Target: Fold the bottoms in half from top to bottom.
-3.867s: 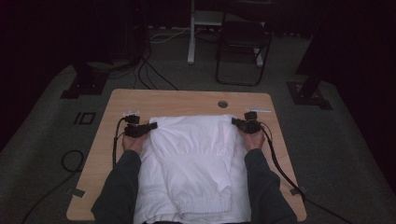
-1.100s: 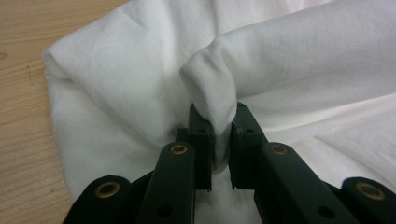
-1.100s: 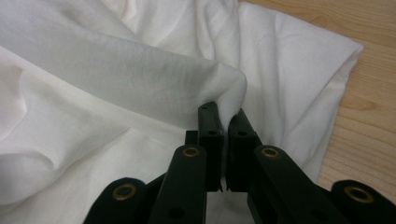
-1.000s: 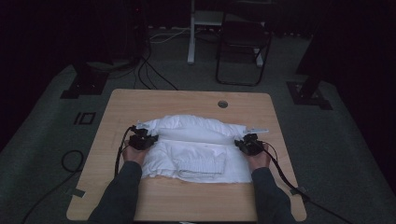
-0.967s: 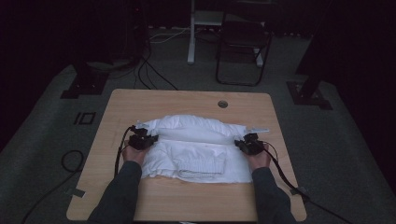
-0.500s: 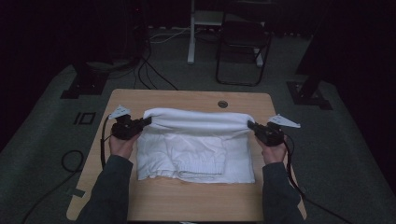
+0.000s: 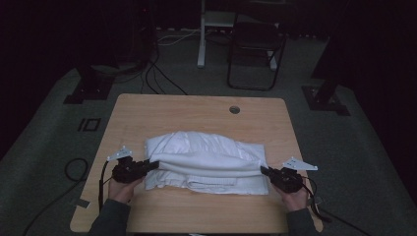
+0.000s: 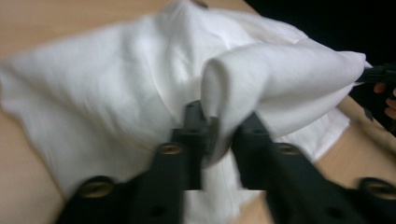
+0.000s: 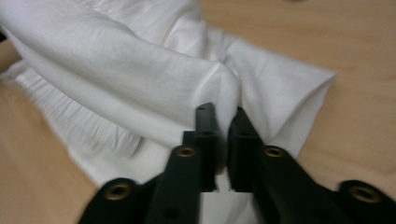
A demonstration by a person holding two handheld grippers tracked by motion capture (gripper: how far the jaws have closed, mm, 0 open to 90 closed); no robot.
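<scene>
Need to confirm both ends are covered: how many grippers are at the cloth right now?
2. The left gripper is at the white cloth's left end, the right gripper at its right end; each has a fold between its jaws.

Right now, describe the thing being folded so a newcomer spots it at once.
Start at the wooden table with a round cable hole. At its middle lies a white garment, partly folded, with a ribbed hem along the near edge. It is the one cloth item there, between the two hand-held grippers.
</scene>
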